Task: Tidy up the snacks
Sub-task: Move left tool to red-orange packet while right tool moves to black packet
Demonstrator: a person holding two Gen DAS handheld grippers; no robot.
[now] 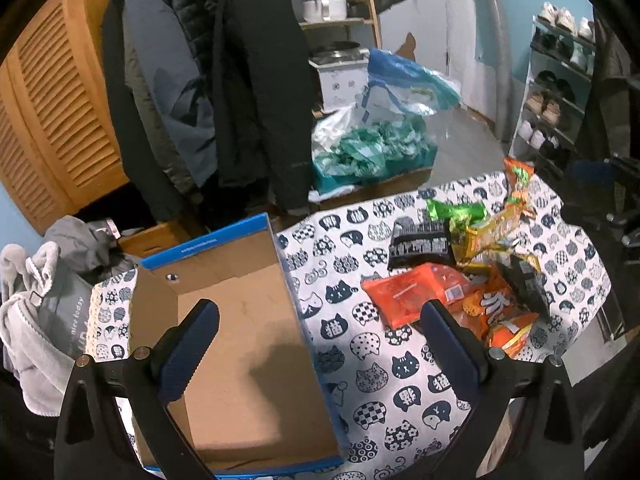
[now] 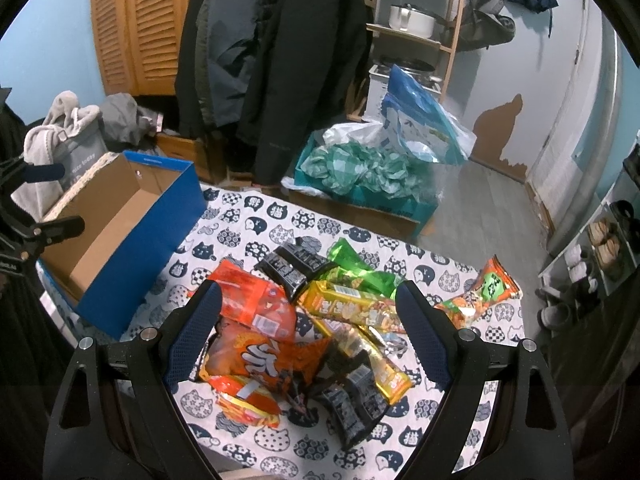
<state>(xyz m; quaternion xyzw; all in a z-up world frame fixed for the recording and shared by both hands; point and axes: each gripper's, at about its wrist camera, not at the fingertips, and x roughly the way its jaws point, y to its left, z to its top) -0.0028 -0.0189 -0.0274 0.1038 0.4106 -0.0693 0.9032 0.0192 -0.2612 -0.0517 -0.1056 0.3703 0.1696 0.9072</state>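
A heap of snack packets (image 2: pixel 304 328) lies at the centre of the right wrist view on the cat-print table (image 2: pixel 256 220): orange bags, black packets, yellow bars and a green bag overlapping, so lower ones are partly hidden. One orange-green packet (image 2: pixel 486 292) sits apart at right. The right claw (image 2: pixel 308 332) hangs over the heap, fingers apart, empty. The open blue cardboard box (image 1: pixel 240 320) sits left of the heap; the left claw (image 1: pixel 320 344) straddles its right wall, fingers apart. Hanging coats (image 2: pixel 280 60) crowd the upper frame
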